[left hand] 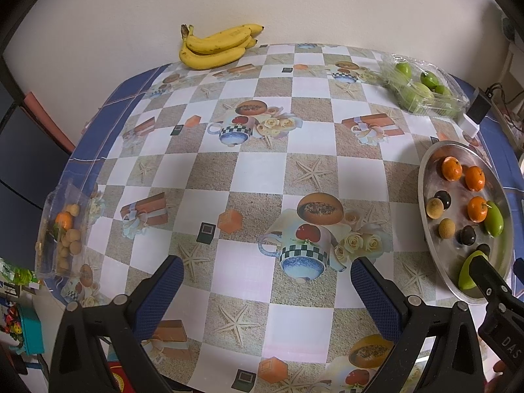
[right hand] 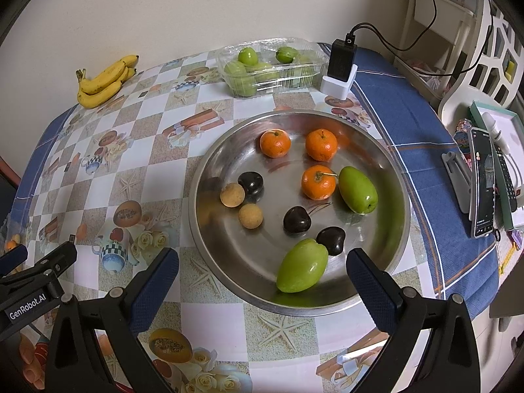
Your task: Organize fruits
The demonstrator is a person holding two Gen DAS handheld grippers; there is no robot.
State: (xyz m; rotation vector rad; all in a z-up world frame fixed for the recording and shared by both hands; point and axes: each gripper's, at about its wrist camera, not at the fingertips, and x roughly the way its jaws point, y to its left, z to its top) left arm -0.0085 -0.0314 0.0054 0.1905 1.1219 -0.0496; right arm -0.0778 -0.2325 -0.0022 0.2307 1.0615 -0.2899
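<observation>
On the checked tablecloth [right hand: 157, 150], the steel tray [right hand: 209, 163] holds oranges, dark fruits and a green mango [right hand: 302, 266]. Both the right gripper [right hand: 262, 278] and left gripper [left hand: 267, 290] gape empty. Round fruit, perhaps longans [right hand: 232, 195], may roll if nudged.

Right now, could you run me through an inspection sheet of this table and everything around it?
Surface: table under a checked printed cloth with a blue border.
Job's things: metal tray holding three oranges, two green fruits, three dark fruits and two tan ones; bananas; clear box of green fruit; bag of small fruit.
Clutter: phone on a stand, remote.
Grippers: left hand-held gripper open, empty; right hand-held gripper open, empty, at the tray's near rim.
Cables: black lead into the charger block.
Surroundings: plain wall, white chair.
</observation>
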